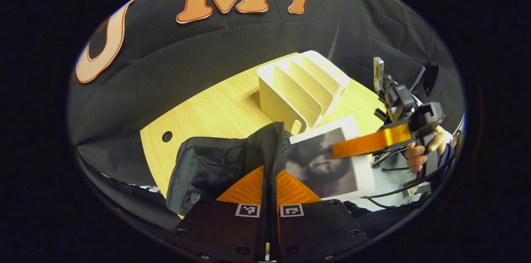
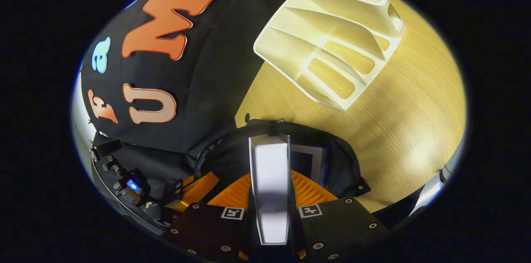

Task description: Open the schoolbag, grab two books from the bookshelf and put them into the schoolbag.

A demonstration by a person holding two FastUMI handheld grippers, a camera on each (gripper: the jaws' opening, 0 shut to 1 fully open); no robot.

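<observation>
The black schoolbag (image 1: 207,167) lies on the wooden table (image 1: 215,109), and my left gripper (image 1: 269,174) is shut on its zipper edge, holding the flap up. A book with a grey picture cover (image 1: 323,163) hangs by the bag's mouth, with my right gripper (image 1: 338,152) shut on it. In the right gripper view that book (image 2: 269,180) shows edge-on between my right gripper (image 2: 270,171), over the open schoolbag (image 2: 340,159). A second book (image 2: 309,157) sits inside the bag. The left gripper (image 2: 209,180) holds the bag's rim at lower left.
The white bookshelf (image 1: 303,88) stands behind the bag with its slots bare, seen also as the bookshelf (image 2: 332,43) from above. A hand (image 1: 419,153) grips the right tool. Bare tabletop (image 2: 406,122) lies to the right of the bag.
</observation>
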